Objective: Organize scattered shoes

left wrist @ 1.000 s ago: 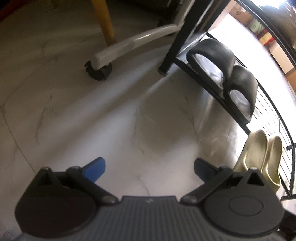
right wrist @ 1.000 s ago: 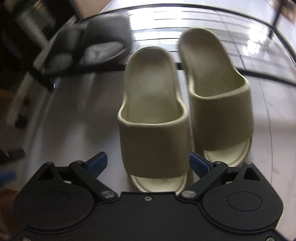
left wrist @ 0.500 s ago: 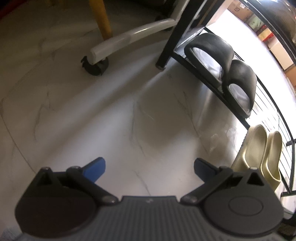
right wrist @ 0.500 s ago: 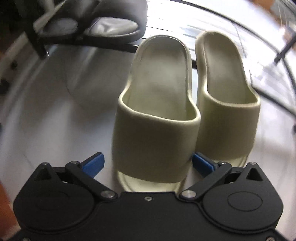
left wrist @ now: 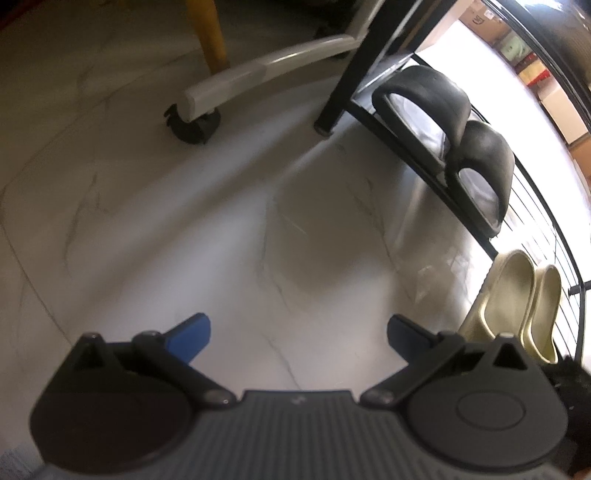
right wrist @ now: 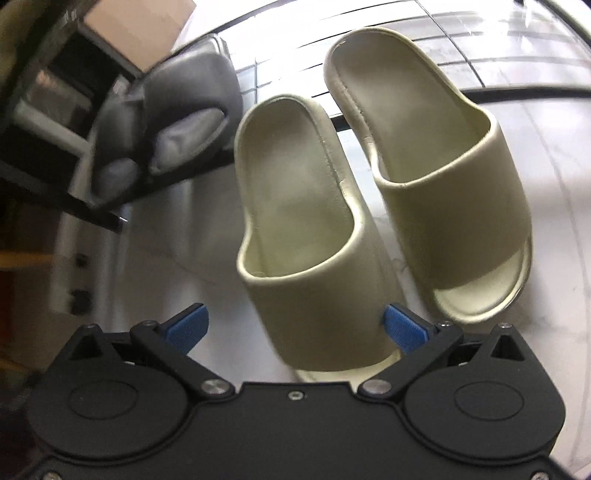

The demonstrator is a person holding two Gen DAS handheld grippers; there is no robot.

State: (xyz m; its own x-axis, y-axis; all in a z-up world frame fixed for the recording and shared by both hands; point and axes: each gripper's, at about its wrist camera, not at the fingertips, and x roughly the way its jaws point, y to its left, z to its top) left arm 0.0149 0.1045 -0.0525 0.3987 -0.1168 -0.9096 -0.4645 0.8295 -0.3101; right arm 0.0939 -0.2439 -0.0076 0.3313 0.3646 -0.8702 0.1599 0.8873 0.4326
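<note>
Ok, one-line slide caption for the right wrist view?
Open right gripper straddles the nearer beige foam slide sandal on pale marble floor, its twin alongside.

This is looking like a home entryway or storage corner. Pale marble-look floor tiles (left wrist: 229, 236) are spreading out ahead of the left jaws, a black wire shoe rack (left wrist: 424, 162) is standing beyond them to the right, a chair caster (left wrist: 192, 125) is sitting farther ahead, and cardboard boxes (left wrist: 487, 22) are stacking up behind.
</note>
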